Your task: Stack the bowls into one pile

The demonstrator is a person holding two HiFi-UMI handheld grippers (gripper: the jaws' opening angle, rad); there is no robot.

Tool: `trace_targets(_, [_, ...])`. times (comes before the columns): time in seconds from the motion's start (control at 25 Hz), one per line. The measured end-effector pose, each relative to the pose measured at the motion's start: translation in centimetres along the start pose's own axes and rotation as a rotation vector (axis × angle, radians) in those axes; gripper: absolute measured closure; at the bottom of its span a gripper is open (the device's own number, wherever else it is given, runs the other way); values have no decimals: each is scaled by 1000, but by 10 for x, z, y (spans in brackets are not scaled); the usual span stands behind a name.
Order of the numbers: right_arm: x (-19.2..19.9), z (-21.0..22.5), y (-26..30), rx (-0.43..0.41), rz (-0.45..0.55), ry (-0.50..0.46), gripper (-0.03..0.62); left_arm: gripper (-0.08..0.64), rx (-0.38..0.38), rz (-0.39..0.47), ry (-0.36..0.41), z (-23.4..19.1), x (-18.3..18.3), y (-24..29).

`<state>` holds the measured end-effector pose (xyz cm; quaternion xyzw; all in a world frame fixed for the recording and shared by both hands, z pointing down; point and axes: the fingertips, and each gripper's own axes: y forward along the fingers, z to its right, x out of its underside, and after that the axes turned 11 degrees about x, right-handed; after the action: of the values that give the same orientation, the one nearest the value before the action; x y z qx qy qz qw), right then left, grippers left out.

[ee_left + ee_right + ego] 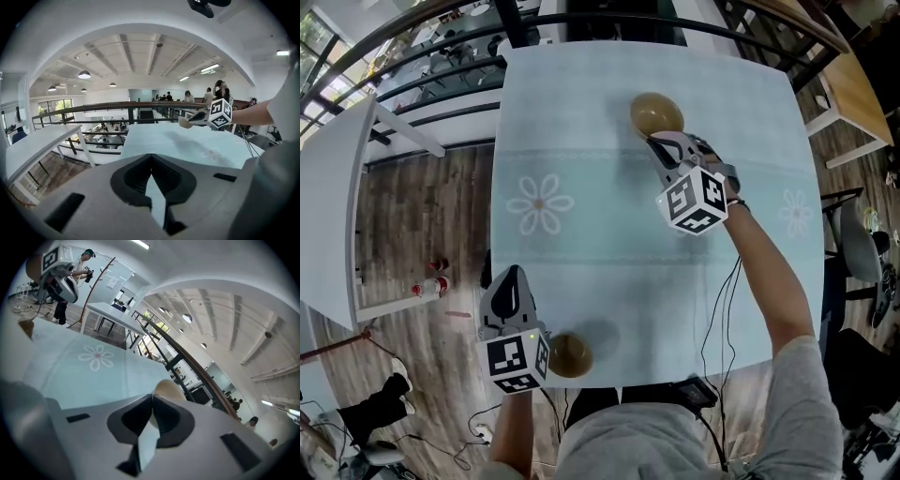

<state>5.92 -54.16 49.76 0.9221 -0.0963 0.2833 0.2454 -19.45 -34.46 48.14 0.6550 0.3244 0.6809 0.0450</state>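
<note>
Head view: the right gripper (659, 142) is clamped on the near rim of the far bowl (654, 112), out over the far side of the table (609, 253). The right gripper view confirms it: the jaws are pinched together on the thin rim, and the pale bowl wall swells just beyond them. A rim pinch like this leaves the bowl's underside free, which I judge suits lowering it into another bowl. The left gripper view shows this bowl off the cloth, with a shadow under it.

The near bowl (570, 355) sits at the table's near edge, just beside the left gripper (515, 277), whose jaws are closed together with nothing between them. That gripper looks parked aside, leaving the near bowl open from above as the likely base of the pile. The two bowls are well apart, so nothing is stacked yet.
</note>
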Motion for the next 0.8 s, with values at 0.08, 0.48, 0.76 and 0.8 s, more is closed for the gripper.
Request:
trace_targets(0.08, [-17,2,-20,12,12,-1,560,545,1,13,0,0,-1,-17])
trace_targets(0.48, [-97,-53,-130,27,72,-34,560,545,30,81,-27,-4,19,-109])
trace_targets(0.76, [-147,-97,-191,12,106,-67,560,545,65,125,-14,1,23,-159])
trace_targets(0.8, [-151,-103,-199,8,114,-69,560,545,69,127,-10,3,25,-164])
